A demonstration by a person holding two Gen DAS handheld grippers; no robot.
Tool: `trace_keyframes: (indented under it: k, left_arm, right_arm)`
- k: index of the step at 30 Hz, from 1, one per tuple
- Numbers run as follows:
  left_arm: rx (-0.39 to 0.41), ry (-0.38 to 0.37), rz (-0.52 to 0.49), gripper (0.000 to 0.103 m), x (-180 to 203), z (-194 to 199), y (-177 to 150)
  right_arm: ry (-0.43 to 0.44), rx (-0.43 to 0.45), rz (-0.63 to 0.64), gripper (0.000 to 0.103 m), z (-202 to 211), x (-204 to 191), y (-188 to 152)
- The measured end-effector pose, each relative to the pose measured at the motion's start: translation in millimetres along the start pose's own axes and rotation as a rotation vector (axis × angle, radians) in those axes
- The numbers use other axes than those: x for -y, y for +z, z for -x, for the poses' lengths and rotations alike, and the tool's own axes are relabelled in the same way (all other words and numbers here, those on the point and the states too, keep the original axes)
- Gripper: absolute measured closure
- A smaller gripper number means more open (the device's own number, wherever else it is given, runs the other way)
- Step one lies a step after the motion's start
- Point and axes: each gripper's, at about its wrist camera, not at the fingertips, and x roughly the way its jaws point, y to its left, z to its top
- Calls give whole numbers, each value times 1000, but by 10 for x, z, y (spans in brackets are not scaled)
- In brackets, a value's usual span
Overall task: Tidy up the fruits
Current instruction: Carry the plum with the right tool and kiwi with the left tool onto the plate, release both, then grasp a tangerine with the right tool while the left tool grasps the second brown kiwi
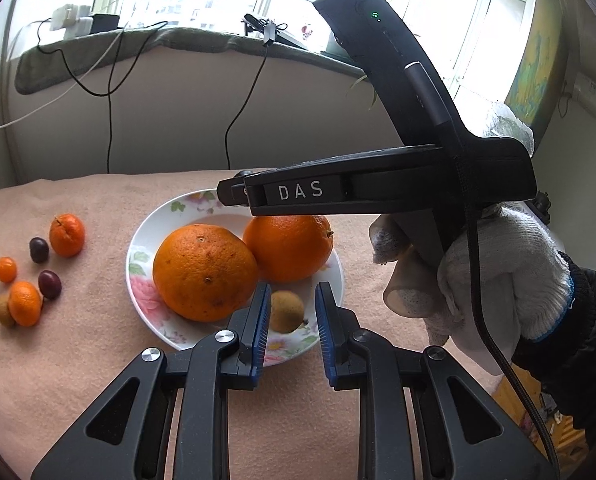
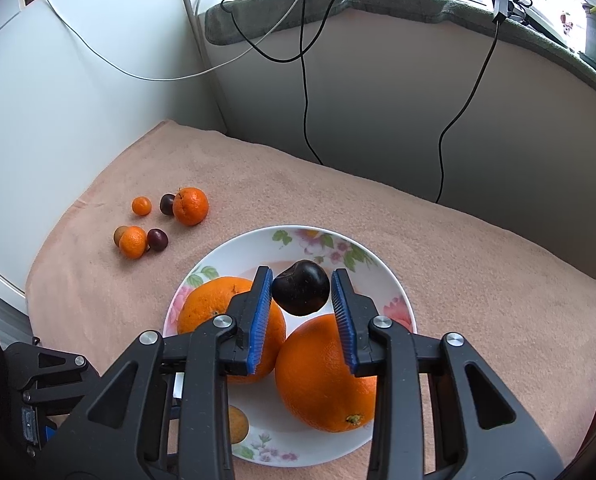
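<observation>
A flowered white plate (image 1: 138, 258) (image 2: 393, 280) holds two large oranges (image 1: 204, 272) (image 2: 321, 372) and a small brown-green fruit (image 1: 286, 311). My left gripper (image 1: 290, 312) is open, its blue pads either side of that small fruit over the plate's near rim. My right gripper (image 2: 301, 290) hangs over the plate with a dark plum (image 2: 301, 287) between its pads; the left pad touches it, a narrow gap shows at the right pad. In the left wrist view the right gripper's body (image 1: 377, 192) crosses above the plate.
Several small fruits lie on the pink towel (image 2: 457, 240) left of the plate: mandarins (image 2: 190, 206), dark plums (image 2: 157, 239), a kumquat (image 2: 141, 205), a brown fruit (image 2: 118, 235). Cables hang down the wall behind. The towel's edge runs along the left.
</observation>
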Motion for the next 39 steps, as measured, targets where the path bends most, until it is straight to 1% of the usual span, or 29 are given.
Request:
trace_keyframes:
  k: [1, 2, 4, 6, 7, 8, 10, 13, 14, 15, 19, 27, 33, 39]
  left_arm:
    - [1, 3, -1, 77, 1, 6, -2]
    - [2, 5, 0, 70, 1, 10, -2]
    - [5, 6, 3, 65, 0, 32, -10]
    - [7, 12, 8, 57, -19, 40, -8]
    - [11, 13, 8, 51, -25, 52, -12]
    - [14, 17, 10, 48, -29, 63, -13]
    - [19, 24, 14, 42, -42, 84, -14]
    - [23, 34, 16, 39, -66, 117, -16]
    - [25, 38, 19, 35, -84, 128, -14]
    - [28, 42, 22, 33, -103, 144, -16]
    - [42, 62, 38, 33, -227, 233, -19]
    - [56, 152, 84, 33, -665, 469, -77]
    - [63, 230, 128, 33, -1051, 632, -152]
    - [75, 281, 162, 33, -1369, 760, -196]
  right_arm:
    - [-2, 7, -9, 38, 10, 10, 0]
    - [0, 19, -16, 35, 29, 19, 2]
    - [11, 30, -24, 34, 51, 30, 9]
    - [6, 28, -29, 27, 58, 36, 20]
    - [-3, 30, -27, 23, 63, 33, 22]
    - [-11, 36, -26, 20, 71, 28, 21]
    - [-17, 45, -29, 19, 87, 24, 21]
    - [-12, 52, -39, 19, 105, 24, 28]
    - [-13, 54, -39, 19, 110, 16, 31]
    - [-14, 56, -37, 19, 113, 6, 37]
    - [-12, 65, -26, 19, 137, -52, 58]
    - [16, 75, 22, 19, 148, -308, 120]
    - [40, 62, 69, 19, 90, -566, 173]
    - [61, 39, 96, 19, -18, -798, 256]
